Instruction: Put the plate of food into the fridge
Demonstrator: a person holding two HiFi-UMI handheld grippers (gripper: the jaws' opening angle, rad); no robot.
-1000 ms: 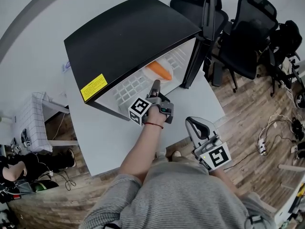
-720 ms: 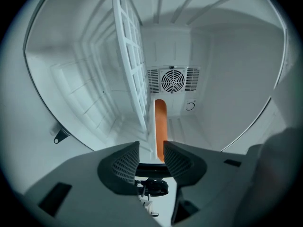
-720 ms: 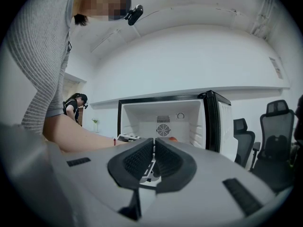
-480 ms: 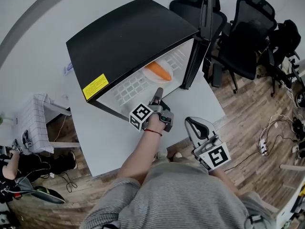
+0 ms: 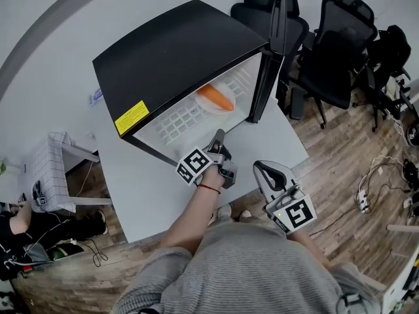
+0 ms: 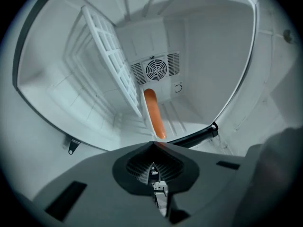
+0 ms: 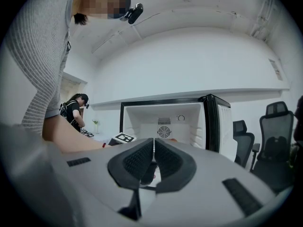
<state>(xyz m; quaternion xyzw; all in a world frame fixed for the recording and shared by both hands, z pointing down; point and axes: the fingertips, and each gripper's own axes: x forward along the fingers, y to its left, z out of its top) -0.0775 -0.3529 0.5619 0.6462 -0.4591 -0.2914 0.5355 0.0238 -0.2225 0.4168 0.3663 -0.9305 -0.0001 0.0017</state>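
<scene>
The black mini fridge (image 5: 177, 51) stands on the white table (image 5: 137, 195) with its door (image 5: 272, 51) swung open. Inside, a white plate (image 5: 228, 89) with a long orange piece of food (image 5: 216, 98) rests on the fridge floor, and nothing holds it. My left gripper (image 5: 219, 135) is shut and empty just outside the fridge mouth, pointing in at the orange food (image 6: 154, 112). In the left gripper view its jaws (image 6: 153, 143) meet tip to tip. My right gripper (image 5: 257, 167) is shut and empty over the table's near edge, aimed at the fridge (image 7: 163, 122).
A white wire shelf (image 6: 111, 65) and a round fan grille (image 6: 156, 70) sit inside the fridge. Black office chairs (image 5: 334, 44) stand right of the open door. Another person (image 7: 73, 110) is at the far left. Cables (image 5: 380, 182) lie on the wooden floor.
My left gripper has drawn back from the plate, out of the fridge and toward the person. The plate with the orange food stays inside. The right gripper has not moved.
</scene>
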